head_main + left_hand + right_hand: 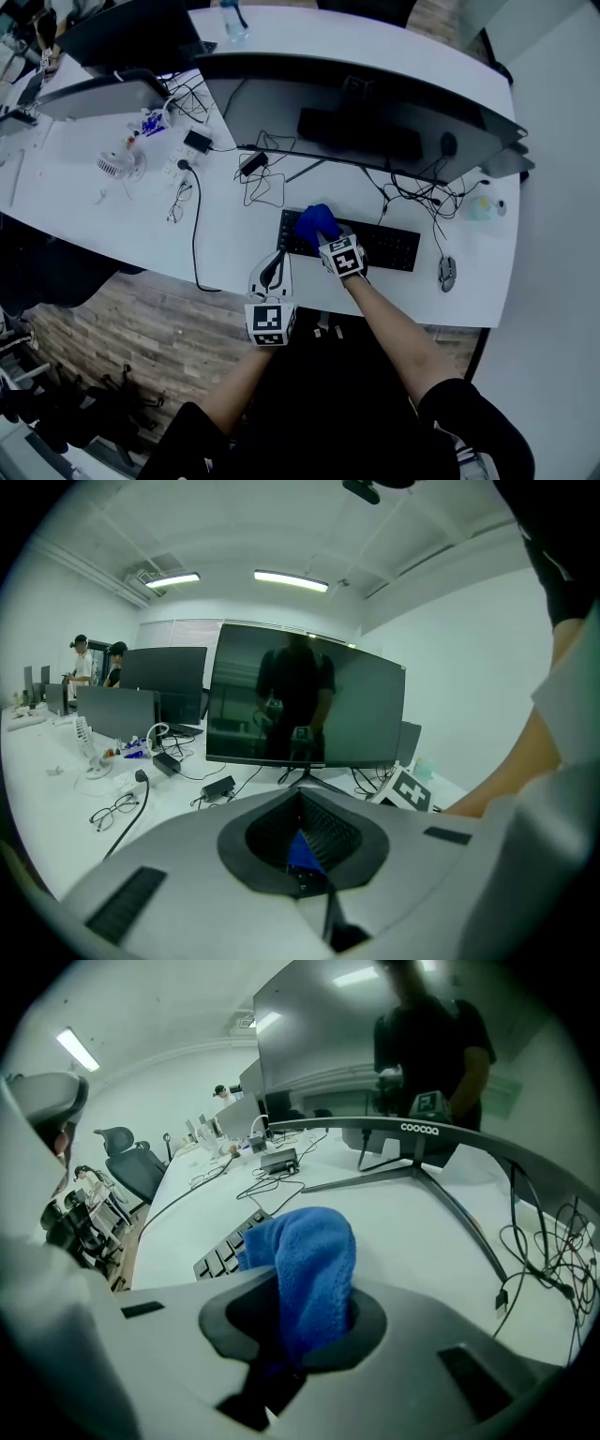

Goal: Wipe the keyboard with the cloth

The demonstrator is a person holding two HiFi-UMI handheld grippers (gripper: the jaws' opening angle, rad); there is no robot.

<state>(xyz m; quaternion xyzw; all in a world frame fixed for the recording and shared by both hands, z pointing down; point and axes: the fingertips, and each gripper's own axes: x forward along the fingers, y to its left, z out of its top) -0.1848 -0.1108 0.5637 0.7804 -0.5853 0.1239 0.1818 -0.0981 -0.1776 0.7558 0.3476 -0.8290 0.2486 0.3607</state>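
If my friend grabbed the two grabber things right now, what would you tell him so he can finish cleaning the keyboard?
Right gripper: shut on the blue cloth, holding it over the left end of the black keyboard.
Left gripper: shut, empty, at the front edge of the desk, left of the keyboard.
Done: the cloth is gripped and at the keys. How much is already wiped cannot be told.
Left: probably sweep the cloth rightwards along the keys, toward the mouse.
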